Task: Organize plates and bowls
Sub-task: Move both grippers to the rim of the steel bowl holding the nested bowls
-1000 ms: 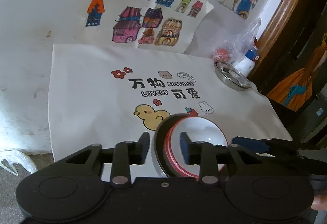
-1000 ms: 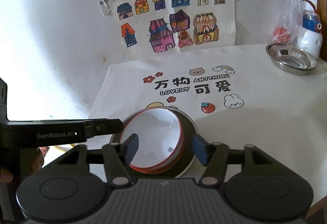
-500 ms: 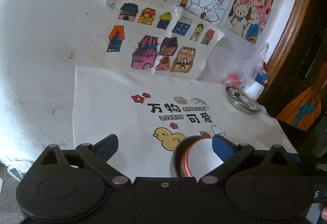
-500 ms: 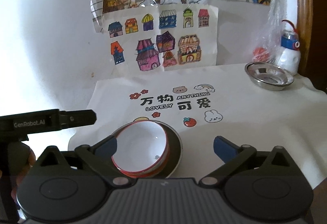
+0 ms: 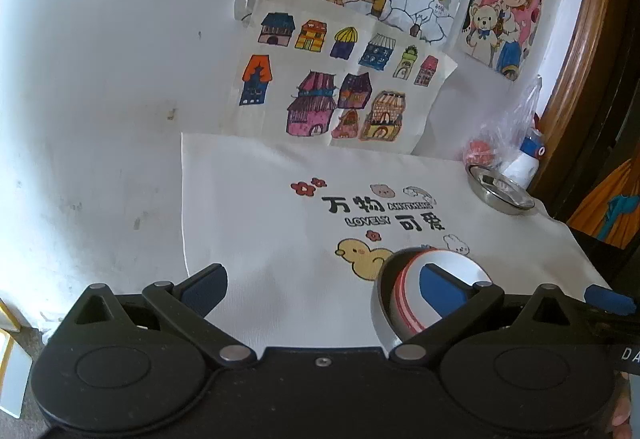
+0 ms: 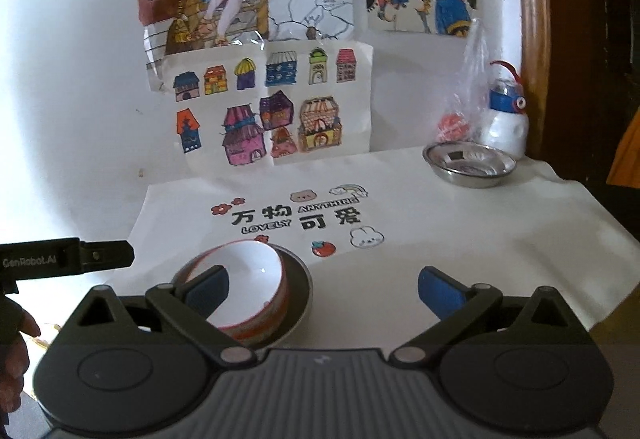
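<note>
left gripper (image 5: 322, 281) wide open, empty | right gripper (image 6: 322, 283) wide open, empty

The white cloth (image 6: 460, 239) on the table carries black print: the Chinese characters 万物可爱, with the English words "ANYTHING" and "LOVELY" set among them. In the right wrist view, at nine o'clock, the left gripper (image 6: 80, 259) bears white lettering reading "GenRobot.AI". In the left wrist view, at four o'clock, the right gripper (image 5: 616, 335) shows the white letters "DA", cut off by the edge.
</note>
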`<state>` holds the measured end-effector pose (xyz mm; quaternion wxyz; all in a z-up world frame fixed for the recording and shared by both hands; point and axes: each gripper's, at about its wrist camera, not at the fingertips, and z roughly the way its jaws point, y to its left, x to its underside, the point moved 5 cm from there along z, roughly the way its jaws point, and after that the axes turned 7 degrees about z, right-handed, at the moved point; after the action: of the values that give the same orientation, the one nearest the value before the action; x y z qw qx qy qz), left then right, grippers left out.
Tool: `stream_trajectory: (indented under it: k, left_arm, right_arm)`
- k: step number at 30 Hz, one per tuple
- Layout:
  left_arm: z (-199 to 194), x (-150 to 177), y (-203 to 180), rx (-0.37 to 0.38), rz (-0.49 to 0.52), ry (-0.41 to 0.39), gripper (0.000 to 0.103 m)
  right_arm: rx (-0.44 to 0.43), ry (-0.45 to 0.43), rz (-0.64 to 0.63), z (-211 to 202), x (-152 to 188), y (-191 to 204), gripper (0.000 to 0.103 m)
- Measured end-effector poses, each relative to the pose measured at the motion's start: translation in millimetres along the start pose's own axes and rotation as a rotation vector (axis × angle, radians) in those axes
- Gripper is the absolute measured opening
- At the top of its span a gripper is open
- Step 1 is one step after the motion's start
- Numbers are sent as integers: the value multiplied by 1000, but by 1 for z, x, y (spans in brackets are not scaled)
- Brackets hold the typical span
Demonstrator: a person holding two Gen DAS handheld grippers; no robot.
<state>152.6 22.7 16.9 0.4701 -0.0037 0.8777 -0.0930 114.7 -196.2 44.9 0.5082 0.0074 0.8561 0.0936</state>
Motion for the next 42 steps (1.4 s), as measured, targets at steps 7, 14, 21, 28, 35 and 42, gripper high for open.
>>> stream_trajectory:
  k: [7, 14, 21, 28, 35, 42]
  left_arm:
    - [-5, 16, 1, -9, 1, 11, 102]
    - [-7, 36, -4, -16, 49, 38, 102]
    - [-5, 46, -8, -2, 63, 59, 102]
    - [-2, 53, -13, 12, 77, 83, 102]
    - [-1, 51, -13, 7, 70, 81, 102]
    - [4, 51, -15, 0, 75, 94, 102]
  right_arm:
    - [47, -21, 52, -8, 13, -10, 103]
    - [138, -54, 44, -13, 28, -14, 103]
    - [155, -49, 54, -11, 37, -13, 103]
    - [156, -30, 59, -7, 42, -16, 103]
    - [157, -12, 55, -2, 44, -16, 103]
    - [149, 9, 60, 4, 47, -19, 103]
